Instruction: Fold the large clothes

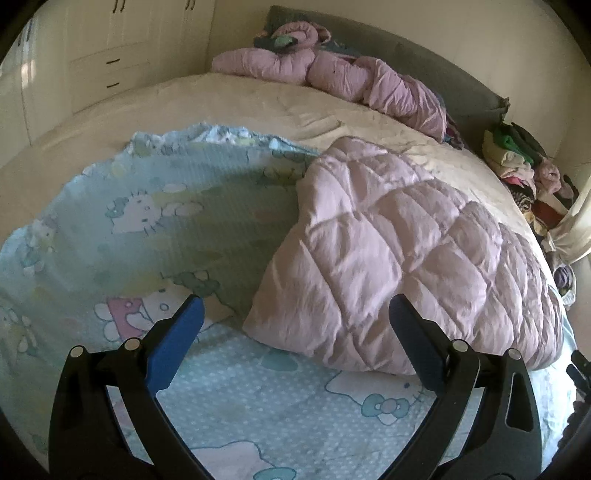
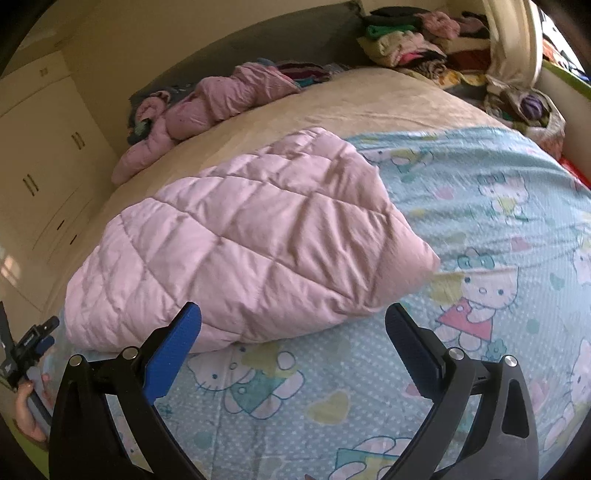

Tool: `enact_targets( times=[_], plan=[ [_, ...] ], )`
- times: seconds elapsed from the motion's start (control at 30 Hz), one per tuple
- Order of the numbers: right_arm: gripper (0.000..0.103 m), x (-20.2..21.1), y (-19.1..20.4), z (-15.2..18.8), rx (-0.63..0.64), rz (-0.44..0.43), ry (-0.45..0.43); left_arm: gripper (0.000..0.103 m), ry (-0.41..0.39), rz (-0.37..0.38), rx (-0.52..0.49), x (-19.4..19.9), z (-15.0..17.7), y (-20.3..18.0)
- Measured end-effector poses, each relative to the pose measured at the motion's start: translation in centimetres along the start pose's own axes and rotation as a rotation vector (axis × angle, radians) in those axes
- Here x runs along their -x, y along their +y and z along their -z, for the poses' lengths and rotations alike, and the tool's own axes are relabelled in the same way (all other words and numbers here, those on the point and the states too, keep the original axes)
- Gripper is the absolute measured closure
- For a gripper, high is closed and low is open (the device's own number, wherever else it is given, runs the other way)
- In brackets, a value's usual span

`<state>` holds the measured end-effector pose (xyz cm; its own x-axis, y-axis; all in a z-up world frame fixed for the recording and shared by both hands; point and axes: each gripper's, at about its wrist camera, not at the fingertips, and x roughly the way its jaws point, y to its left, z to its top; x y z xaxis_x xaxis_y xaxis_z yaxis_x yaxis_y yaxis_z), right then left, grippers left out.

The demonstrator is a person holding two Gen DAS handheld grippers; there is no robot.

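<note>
A large quilt lies spread on the bed, its light blue cartoon-cat printed side point(image 1: 147, 221) point(image 2: 480, 221) facing up. One corner is turned over and shows the pink quilted underside point(image 1: 388, 251) point(image 2: 251, 236). My left gripper point(image 1: 295, 314) hovers open just before the near edge of the pink flap, with nothing between its blue pads. My right gripper point(image 2: 293, 314) is also open and empty, just short of the flap's other edge. In the right wrist view, a hand holds the left gripper point(image 2: 37, 339) at the far left.
The cream mattress point(image 1: 221, 99) stretches beyond the quilt. A crumpled pink duvet point(image 1: 332, 74) point(image 2: 221, 99) lies along the grey headboard point(image 1: 443, 70). A pile of mixed clothes point(image 1: 517, 158) point(image 2: 424, 33) sits beside the bed. Cream wardrobes point(image 1: 110, 55) point(image 2: 44, 147) line the wall.
</note>
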<state>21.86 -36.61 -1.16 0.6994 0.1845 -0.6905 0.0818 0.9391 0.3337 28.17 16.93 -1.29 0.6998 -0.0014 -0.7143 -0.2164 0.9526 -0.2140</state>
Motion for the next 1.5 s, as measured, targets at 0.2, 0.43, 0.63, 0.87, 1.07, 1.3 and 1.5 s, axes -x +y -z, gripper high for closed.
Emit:
enact_targets(
  times=[0.2,0.43,0.63,0.87,1.07,1.3,1.5],
  plan=[
    [0.004,-1.4,-1.3,0.6,-0.039,0.021,0.025,0.010,0.072,0.104,0.091,-2.0,0.7,0.8],
    [0.004,-3.0,-2.5,1.0,-0.106,-0.021,0.065,0.010,0.134,0.160,0.164,-4.1,1.5,1.4],
    [0.004,-4.4,-3.4,0.9,-0.172,-0.069,0.101,0.010,0.144,0.196,0.209,-5.0,1.8,1.9],
    [0.004,-6.4,-4.0,0.4,-0.230,-0.122,0.141,0.009,0.160,0.245,0.266,-5.9,1.9,2.6],
    [0.004,-8.3,-4.8,-0.9,-0.313,-0.234,0.158,0.009,0.179,0.309,0.332,-7.0,1.9,3.2],
    [0.004,-10.1,-5.1,-2.3,-0.362,-0.299,0.157,0.008,0.185,0.377,0.410,-8.7,1.7,3.4],
    [0.004,-11.1,-5.5,-2.8,-0.380,-0.321,0.142,0.008,0.169,0.385,0.439,-10.0,1.0,2.9]
  ],
)
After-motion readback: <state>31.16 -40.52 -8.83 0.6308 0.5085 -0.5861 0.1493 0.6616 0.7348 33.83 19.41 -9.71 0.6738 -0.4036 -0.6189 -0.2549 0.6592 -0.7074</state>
